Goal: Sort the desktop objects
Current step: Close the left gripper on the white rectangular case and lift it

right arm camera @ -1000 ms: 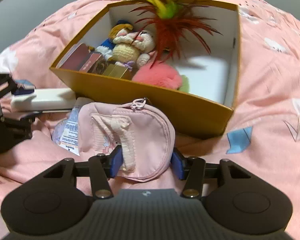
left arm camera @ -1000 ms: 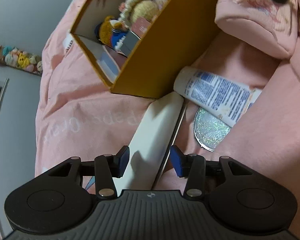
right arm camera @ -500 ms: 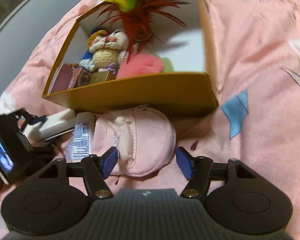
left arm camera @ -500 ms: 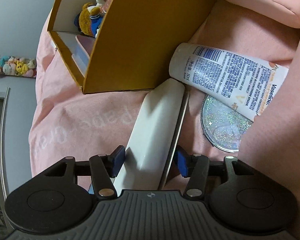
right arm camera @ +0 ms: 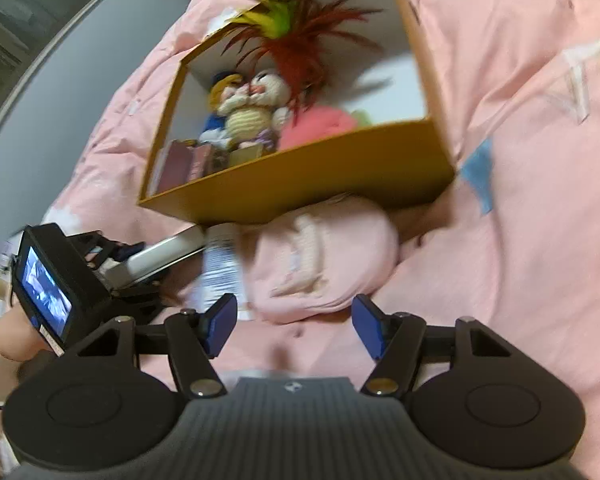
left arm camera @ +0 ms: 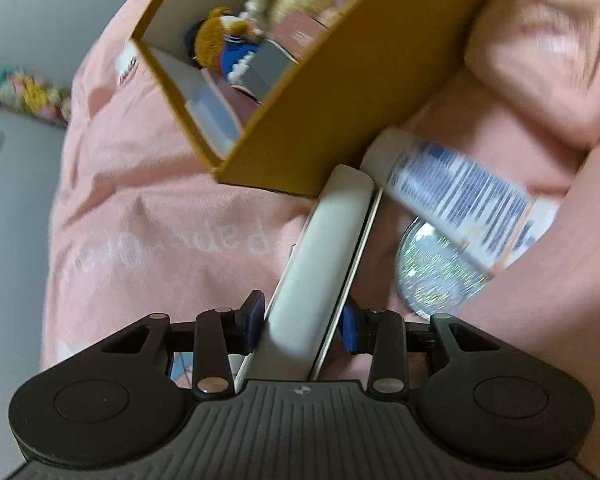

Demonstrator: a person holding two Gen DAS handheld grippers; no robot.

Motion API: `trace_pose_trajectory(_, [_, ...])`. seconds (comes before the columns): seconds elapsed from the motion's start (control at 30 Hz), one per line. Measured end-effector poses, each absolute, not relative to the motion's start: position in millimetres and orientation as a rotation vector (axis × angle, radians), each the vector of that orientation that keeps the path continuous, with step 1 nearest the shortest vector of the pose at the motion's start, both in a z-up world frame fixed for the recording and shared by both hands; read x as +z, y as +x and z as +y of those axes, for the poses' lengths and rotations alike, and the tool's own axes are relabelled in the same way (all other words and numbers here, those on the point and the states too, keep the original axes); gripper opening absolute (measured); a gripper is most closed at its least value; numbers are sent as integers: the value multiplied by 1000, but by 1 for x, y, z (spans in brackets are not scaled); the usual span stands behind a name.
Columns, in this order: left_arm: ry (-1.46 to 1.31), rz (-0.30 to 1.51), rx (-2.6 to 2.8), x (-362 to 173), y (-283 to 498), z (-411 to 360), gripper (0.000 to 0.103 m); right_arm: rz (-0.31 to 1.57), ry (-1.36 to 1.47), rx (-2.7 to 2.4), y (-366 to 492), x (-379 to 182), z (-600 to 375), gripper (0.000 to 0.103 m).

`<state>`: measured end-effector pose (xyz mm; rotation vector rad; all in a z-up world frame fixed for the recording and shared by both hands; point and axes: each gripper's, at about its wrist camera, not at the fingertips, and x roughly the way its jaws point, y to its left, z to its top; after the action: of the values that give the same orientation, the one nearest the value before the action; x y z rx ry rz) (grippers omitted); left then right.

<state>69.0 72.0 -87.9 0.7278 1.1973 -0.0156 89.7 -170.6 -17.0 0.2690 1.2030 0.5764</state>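
Note:
My left gripper is shut on a long white case that points at the yellow box; the case also shows in the right wrist view. A lotion tube and a glittery round mirror lie to its right. My right gripper is open and empty, just short of the pink pouch, which lies against the yellow box. The left gripper's body with its small screen is at the left.
The box holds crochet dolls, a red feather toy, a pink puff and small boxes. Everything rests on a rumpled pink blanket. A grey wall lies beyond the blanket.
My left gripper has closed onto the white case. My right gripper has opened, let go of the pink pouch and pulled back a little; the pouch now lies by the box.

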Motion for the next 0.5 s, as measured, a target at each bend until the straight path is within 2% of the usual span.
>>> trace_pose_trajectory(0.13, [488,1202,-62,-59,69,93,45,1261,347,508,97,-35,-170,57])
trace_pose_trajectory(0.27, [295,1187,-88,-37,63,104,45,1280,471,405,107,-54,-180,57])
trace_pose_trajectory(0.43, [177,1160,-84,-19,59,98,45,1270,453,362,111,-72,-170,56])
trace_pose_trajectory(0.5, [153,1150,-82,-14,57,99,45,1259,449,363,112,-77,-167,52])
